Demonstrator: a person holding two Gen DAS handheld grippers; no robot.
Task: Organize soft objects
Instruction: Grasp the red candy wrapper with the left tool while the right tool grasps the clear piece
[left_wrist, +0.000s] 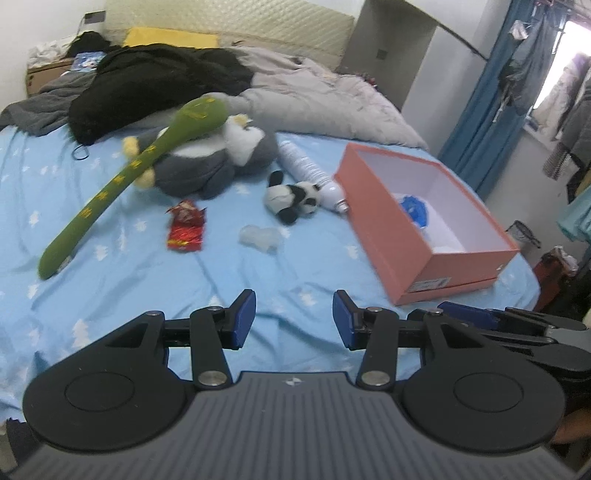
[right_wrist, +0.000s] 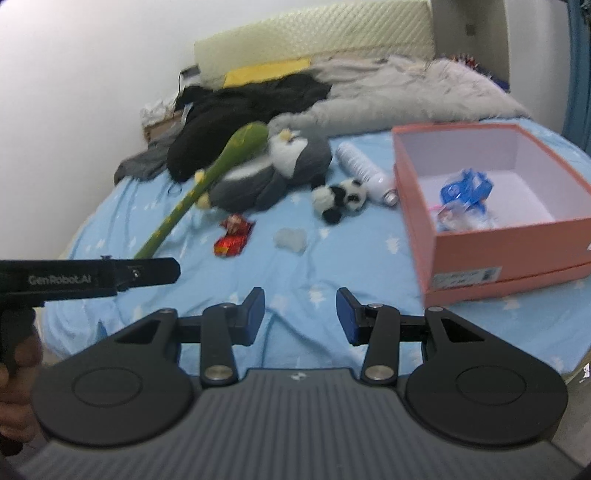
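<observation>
A blue bed sheet (left_wrist: 140, 273) carries the soft toys. A long green plush snake (left_wrist: 122, 177) (right_wrist: 207, 177) lies across a grey and white plush penguin (left_wrist: 214, 158) (right_wrist: 273, 173). A small panda plush (left_wrist: 295, 197) (right_wrist: 341, 199) lies to their right, beside a white bottle (left_wrist: 310, 170) (right_wrist: 365, 170). An open pink shoebox (left_wrist: 424, 221) (right_wrist: 495, 206) with a blue item inside sits at the right. My left gripper (left_wrist: 294, 319) and my right gripper (right_wrist: 301, 315) both hover open over the sheet's near part, nothing between their fingers.
A red snack wrapper (left_wrist: 186, 230) (right_wrist: 234, 238) and a crumpled clear plastic scrap (left_wrist: 260, 236) (right_wrist: 290, 236) lie mid-bed. Black clothing (left_wrist: 155, 85) and a grey duvet (left_wrist: 332, 99) fill the far side. The left gripper's body (right_wrist: 88, 277) shows at the right wrist view's left edge.
</observation>
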